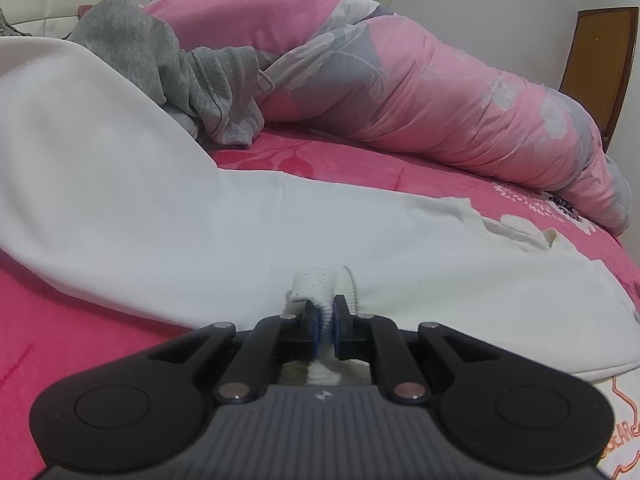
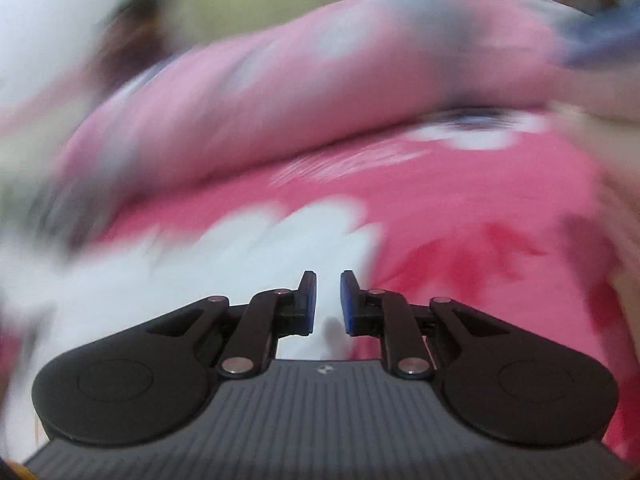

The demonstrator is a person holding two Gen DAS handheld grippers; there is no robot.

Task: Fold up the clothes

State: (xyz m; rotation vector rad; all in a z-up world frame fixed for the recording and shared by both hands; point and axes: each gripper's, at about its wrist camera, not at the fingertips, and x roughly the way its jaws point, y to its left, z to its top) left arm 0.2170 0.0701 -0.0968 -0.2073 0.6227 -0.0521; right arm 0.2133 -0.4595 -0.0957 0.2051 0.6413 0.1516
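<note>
The left gripper (image 1: 325, 316) has a dark grey body with fine ribs running lengthwise and a small pale mark at the middle of its front edge. On each side sits a broad, rounded black housing with a shallow circle pressed into its top. Black link bars run forward from the body to the two fingers, joined by round silver pins; one pin on the right looks pinkish. The fingers (image 1: 310, 320) are black with blue pads on their inner faces.

The right gripper (image 2: 328, 300) is built the same: ribbed grey body, rounded black housings, silver-pinned black bars, and black fingers (image 2: 349, 300) faced with blue pads.
</note>
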